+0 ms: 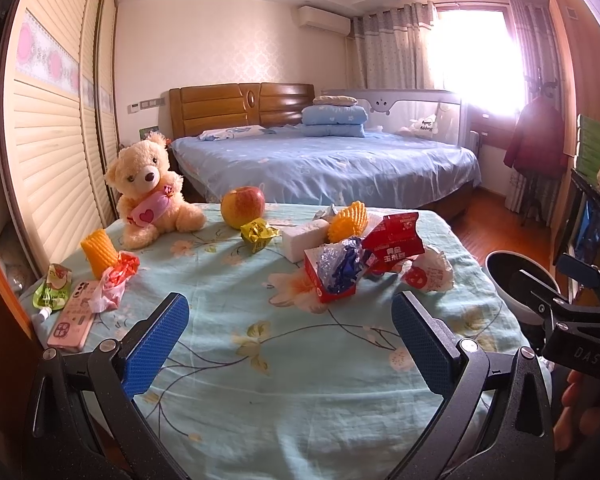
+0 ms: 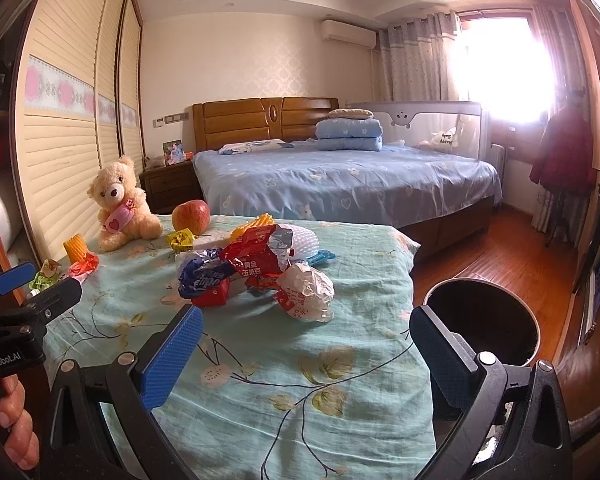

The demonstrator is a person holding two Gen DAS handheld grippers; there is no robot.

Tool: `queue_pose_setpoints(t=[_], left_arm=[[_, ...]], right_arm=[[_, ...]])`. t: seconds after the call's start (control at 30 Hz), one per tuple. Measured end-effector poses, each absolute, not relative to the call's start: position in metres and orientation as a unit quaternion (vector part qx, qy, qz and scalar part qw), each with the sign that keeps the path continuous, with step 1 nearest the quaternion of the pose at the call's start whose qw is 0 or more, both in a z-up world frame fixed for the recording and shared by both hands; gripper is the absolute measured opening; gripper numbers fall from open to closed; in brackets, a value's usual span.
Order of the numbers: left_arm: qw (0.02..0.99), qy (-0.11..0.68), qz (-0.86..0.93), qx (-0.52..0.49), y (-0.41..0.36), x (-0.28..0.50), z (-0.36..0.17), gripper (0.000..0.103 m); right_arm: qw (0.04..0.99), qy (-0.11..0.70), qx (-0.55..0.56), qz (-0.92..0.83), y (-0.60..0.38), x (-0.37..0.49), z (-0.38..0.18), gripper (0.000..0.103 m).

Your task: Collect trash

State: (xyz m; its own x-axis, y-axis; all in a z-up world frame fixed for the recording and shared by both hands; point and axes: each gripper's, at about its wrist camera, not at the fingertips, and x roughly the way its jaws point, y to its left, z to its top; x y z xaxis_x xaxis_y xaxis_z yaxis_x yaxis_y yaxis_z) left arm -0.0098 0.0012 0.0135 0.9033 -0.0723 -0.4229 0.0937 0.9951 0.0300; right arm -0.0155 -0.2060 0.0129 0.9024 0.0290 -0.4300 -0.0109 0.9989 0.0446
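1. We hold two grippers, each with two blue, cross-hatched pads on black arms. The left gripper [image 1: 290, 342] and the right gripper [image 2: 306, 354] both stand spread wide with nothing between the pads, above the bare front of the table.
2. Table [image 1: 260, 380]: draped in a thin, wrinkled, pale turquoise cloth printed with flowers and branches.
3. Trash, central heap: one crumpled red foil packet [image 1: 392, 242], one red carton stuffed with a blue-and-clear plastic wrapper [image 1: 336, 272], one balled white paper wrapper [image 1: 428, 270] with red print, one yellow foam fruit net [image 1: 346, 220], one white rectangular block [image 1: 304, 238].
4. Trash, scattered: one crinkled yellow-green candy wrapper [image 1: 258, 234] just in front of the apple; a second yellow foam net [image 1: 98, 252], tube-shaped and upright, at the left; beside it one red-and-pink crumpled wrapper [image 1: 116, 280]; at the left edge one flat green drink pouch [image 1: 52, 290] with a white spout.
5. Not trash: one round red-yellow apple [image 1: 242, 206], one plush cream teddy bear [image 1: 152, 192] hugging a pink heart cushion, one pink phone [image 1: 74, 316] lying flat.
6. The right wrist view alone shows the round bin [image 2: 484, 316] whole, dark inside, standing on the wooden floor just right of the table, plus a white foam mesh sleeve [image 2: 304, 240] behind the heap. The phone shows clearly only in the left wrist view.
7. Behind: one bed [image 1: 324, 168] with blue sheets and a wooden headboard.
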Motion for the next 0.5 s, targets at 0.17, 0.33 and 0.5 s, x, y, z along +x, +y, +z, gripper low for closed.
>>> queue_pose_setpoints(t=[0.17,0.33,0.5], left_arm=[[0.975,0.217,-0.044,0.024,0.0004,-0.0091,0.0126,0.103],[0.975,0.217,-0.045,0.023,0.0007,-0.009,0.012,0.103],[0.974,0.221,-0.046,0.023,0.0009,-0.0079,0.0104,0.103]], right_arm=[[0.974,0.225,0.016,0.009,-0.2052,-0.0145,0.0125,0.103],[0.975,0.22,0.024,0.012,-0.206,-0.0144,0.0124,0.103],[0.973,0.228,0.02,0.007,-0.2057,-0.0139,0.0106,0.103]])
